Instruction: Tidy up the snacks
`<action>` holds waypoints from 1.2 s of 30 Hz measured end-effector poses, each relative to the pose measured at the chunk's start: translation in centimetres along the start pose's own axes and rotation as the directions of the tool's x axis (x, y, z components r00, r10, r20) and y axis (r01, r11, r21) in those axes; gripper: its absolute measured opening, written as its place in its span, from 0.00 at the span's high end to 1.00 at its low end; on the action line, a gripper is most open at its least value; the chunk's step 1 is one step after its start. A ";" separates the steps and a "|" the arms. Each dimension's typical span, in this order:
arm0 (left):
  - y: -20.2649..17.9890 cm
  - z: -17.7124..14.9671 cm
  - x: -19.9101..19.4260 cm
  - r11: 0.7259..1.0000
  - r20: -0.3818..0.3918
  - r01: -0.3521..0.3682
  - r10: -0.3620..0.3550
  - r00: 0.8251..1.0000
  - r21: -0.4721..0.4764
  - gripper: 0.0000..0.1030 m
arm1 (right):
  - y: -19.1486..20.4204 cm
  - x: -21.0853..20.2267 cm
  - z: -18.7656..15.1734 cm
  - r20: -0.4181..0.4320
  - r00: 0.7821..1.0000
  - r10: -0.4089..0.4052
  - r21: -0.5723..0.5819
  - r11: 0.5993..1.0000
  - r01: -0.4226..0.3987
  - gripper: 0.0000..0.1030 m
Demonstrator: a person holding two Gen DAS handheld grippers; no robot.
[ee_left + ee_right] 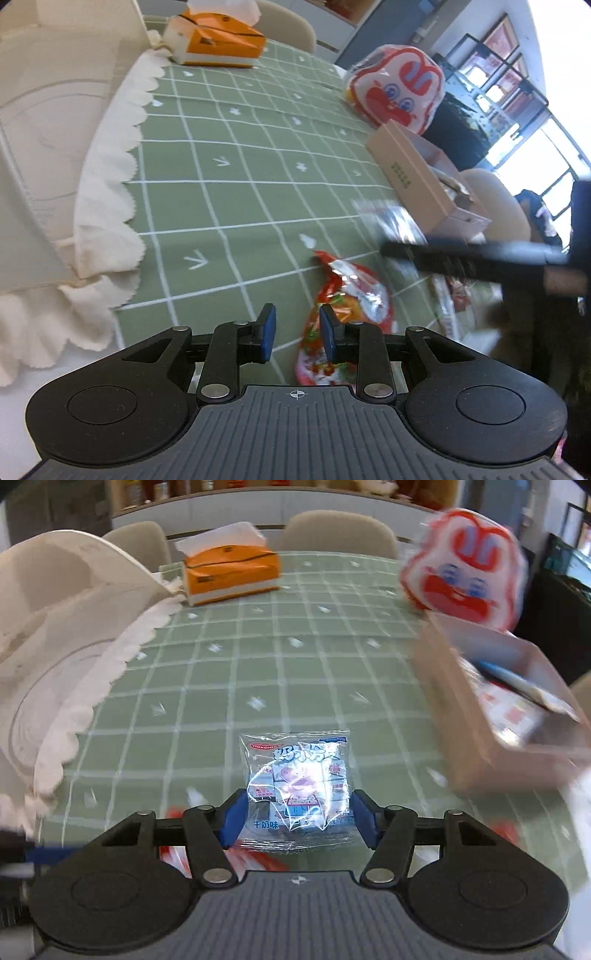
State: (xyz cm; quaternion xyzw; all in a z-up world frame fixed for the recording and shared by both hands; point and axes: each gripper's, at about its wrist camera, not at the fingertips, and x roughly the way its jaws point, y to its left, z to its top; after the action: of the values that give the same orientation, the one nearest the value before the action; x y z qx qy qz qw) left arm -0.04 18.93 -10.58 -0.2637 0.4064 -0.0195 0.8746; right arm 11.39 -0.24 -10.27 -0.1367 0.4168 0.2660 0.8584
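In the right wrist view my right gripper (297, 818) is shut on a clear blue-and-white snack packet (297, 779), held above the green checked tablecloth (221, 672). An open cardboard box (480, 716) with several packets inside stands to its right. In the left wrist view my left gripper (297, 332) is open and empty, just above a red foil snack bag (343, 314) that lies partly under its right finger. The box (417, 177) stands further right, and the right gripper's dark body (480, 258) crosses in front of it, blurred.
An orange tissue box (218, 40) stands at the table's far side. A red-and-white rabbit-face bag (399, 88) stands behind the cardboard box. A white scalloped cloth (107, 177) hangs at the table's left edge. More packets (458, 302) lie at the right. Chairs stand beyond the table.
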 end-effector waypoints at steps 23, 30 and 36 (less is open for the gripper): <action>-3.9 0.5 3.4 0.997 -0.098 0.076 -0.072 0.993 0.034 0.57 | -0.9 -2.2 -7.6 -0.022 1.000 -0.006 0.068 0.998 0.008 0.33; -7.3 1.0 0.9 0.986 -0.090 0.119 -0.109 0.990 0.114 0.57 | -1.4 -3.0 -8.5 -0.036 0.999 0.027 0.073 0.997 -0.024 0.33; -6.4 0.2 4.7 0.992 -0.131 -0.010 0.027 0.991 0.129 0.56 | -1.9 -3.5 -9.4 -0.017 1.000 0.024 0.078 0.997 -0.023 0.33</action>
State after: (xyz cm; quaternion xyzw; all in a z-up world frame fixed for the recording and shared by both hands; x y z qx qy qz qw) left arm 4.41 12.39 -10.67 -0.2017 0.4637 -0.0549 0.8610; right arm 4.64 -7.27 -13.30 -0.1004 0.4361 0.2584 0.8561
